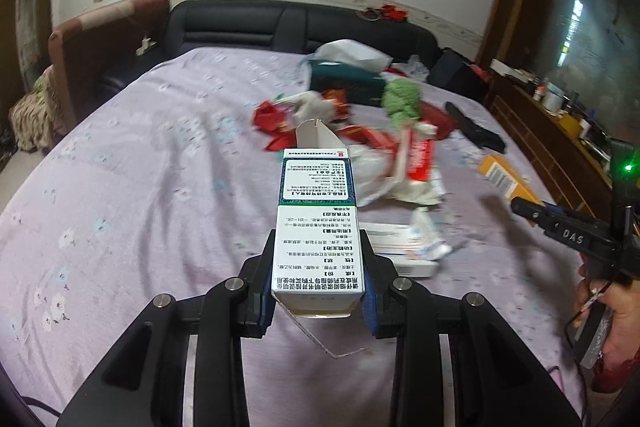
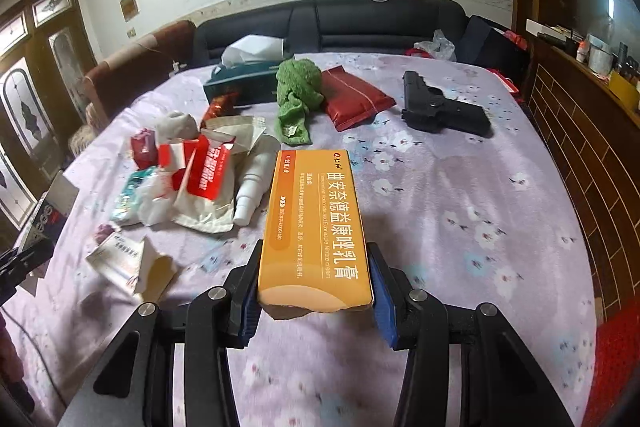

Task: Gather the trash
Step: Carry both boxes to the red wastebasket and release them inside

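My left gripper [image 1: 318, 267] is shut on a white and blue medicine box [image 1: 316, 187], its blue pads pressing both long sides; the box points away over the bed with its end flaps open. My right gripper [image 2: 316, 267] is shut on an orange cream box [image 2: 316, 211] in the same way. Left of the orange box lies a heap of trash: red and white wrappers [image 2: 204, 171], crumpled tissues [image 2: 156, 203], a white plastic bottle [image 2: 252, 187] and a torn white carton [image 2: 120, 259].
All this lies on a bed with a lilac flowered sheet [image 2: 460, 207]. Farther back are a green cloth [image 2: 298, 95], a red pouch [image 2: 352, 99], a teal tissue box [image 2: 240, 83] and a black toy pistol [image 2: 440, 107]. A wooden cabinet [image 2: 580, 131] runs along the right.
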